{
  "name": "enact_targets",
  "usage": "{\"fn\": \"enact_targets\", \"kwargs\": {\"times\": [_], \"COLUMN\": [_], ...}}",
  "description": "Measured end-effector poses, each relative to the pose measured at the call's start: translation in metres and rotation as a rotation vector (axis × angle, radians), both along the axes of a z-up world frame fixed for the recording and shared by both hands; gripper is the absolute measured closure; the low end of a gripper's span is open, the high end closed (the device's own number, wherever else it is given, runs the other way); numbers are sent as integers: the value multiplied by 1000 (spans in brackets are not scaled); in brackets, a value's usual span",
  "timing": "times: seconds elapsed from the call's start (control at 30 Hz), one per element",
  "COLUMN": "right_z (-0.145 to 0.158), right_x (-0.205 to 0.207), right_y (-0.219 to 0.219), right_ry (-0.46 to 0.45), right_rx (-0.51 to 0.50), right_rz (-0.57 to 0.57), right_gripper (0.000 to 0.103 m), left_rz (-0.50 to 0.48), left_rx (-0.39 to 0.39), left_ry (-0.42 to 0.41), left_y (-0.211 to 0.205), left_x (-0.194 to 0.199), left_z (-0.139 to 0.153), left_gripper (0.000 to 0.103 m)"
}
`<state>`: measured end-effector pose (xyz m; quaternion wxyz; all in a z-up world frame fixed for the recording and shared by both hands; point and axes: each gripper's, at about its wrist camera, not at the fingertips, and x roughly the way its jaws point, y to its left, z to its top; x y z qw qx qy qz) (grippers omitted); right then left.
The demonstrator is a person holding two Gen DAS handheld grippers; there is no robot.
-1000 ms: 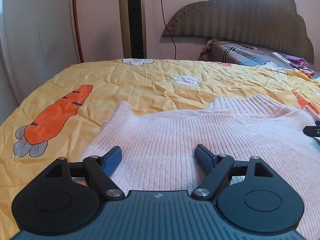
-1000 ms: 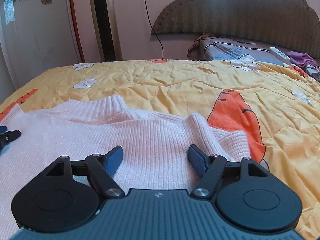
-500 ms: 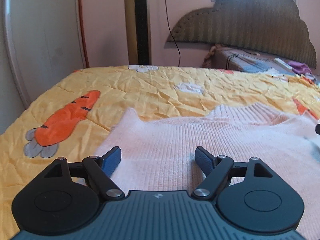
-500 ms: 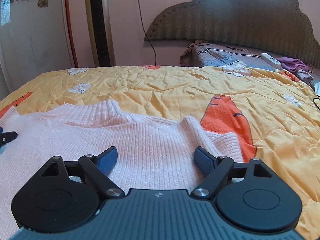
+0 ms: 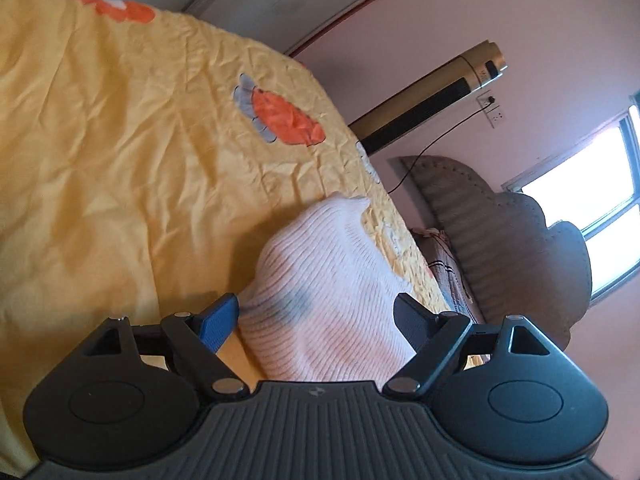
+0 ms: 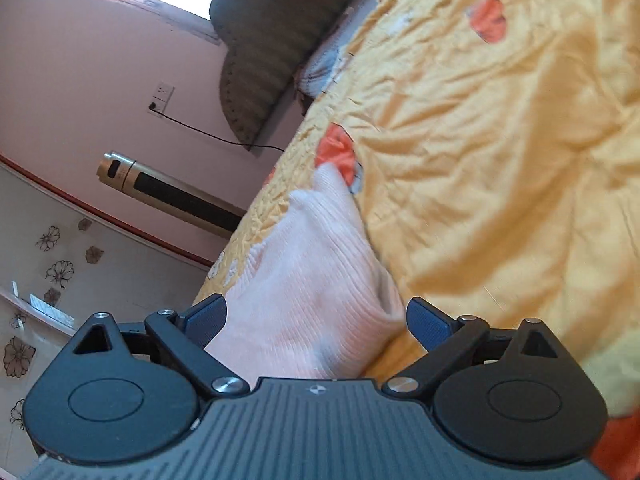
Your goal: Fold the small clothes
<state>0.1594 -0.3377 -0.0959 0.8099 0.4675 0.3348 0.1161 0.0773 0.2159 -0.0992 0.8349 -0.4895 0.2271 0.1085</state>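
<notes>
A pale pink ribbed knit sweater point(image 5: 320, 280) lies on the yellow carrot-print bedspread point(image 5: 120, 160). In the left wrist view my left gripper point(image 5: 316, 316) is open, rolled sideways, with the sweater's edge lying between its blue fingers point(image 5: 218, 320). In the right wrist view the same sweater point(image 6: 308, 300) runs between the wide-open fingers point(image 6: 428, 324) of my right gripper point(image 6: 316, 318), also rolled sideways. Neither gripper pinches the fabric. The rest of the sweater is hidden below both gripper bodies.
A gold tower fan point(image 5: 432, 108) stands by the pink wall, also in the right wrist view point(image 6: 172, 192). A grey padded headboard point(image 5: 500, 232) and a window point(image 5: 592, 200) are beyond the bed. The bedspread point(image 6: 500, 160) spreads wide around the sweater.
Both grippers have rolled sharply sideways, left and right in opposite directions, and now sit at the sweater's side edges. Both stay open.
</notes>
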Motion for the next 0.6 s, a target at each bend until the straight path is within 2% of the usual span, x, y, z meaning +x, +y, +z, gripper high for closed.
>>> {"fn": "enact_targets", "kwargs": {"times": [0.1, 0.2, 0.27, 0.3, 0.47, 0.5, 0.53, 0.57, 0.6], "right_z": [-12, -14, -16, -15, -14, -14, -13, -12, -11], "right_x": [-8, -7, 0, 4, 28, 33, 36, 39, 43], "right_y": [9, 14, 15, 17, 30, 36, 40, 46, 51], "right_ry": [32, 28, 31, 32, 35, 41, 40, 46, 53], "right_rx": [-11, -20, -2, -6, -18, -42, -62, -100, -144], "right_rz": [32, 35, 33, 29, 22, 17, 12, 12, 14], "right_gripper": [8, 8, 8, 8, 8, 11, 13, 24, 37], "left_rz": [-18, -15, -20, -24, -15, -17, -27, -36, -41], "left_rx": [-67, -60, -70, -66, -15, -4, -1, -5, -24], "left_ry": [40, 30, 8, 12, 36, 36, 48, 80, 103], "left_y": [0, -2, -3, -3, -9, -11, -11, -11, -8], "left_x": [7, 17, 27, 33, 50, 50, 52, 54, 56], "left_z": [-13, -15, -17, -16, -12, -12, -14, -17, -22], "left_gripper": [18, 17, 6, 5, 6, 14, 38, 67, 74]}}
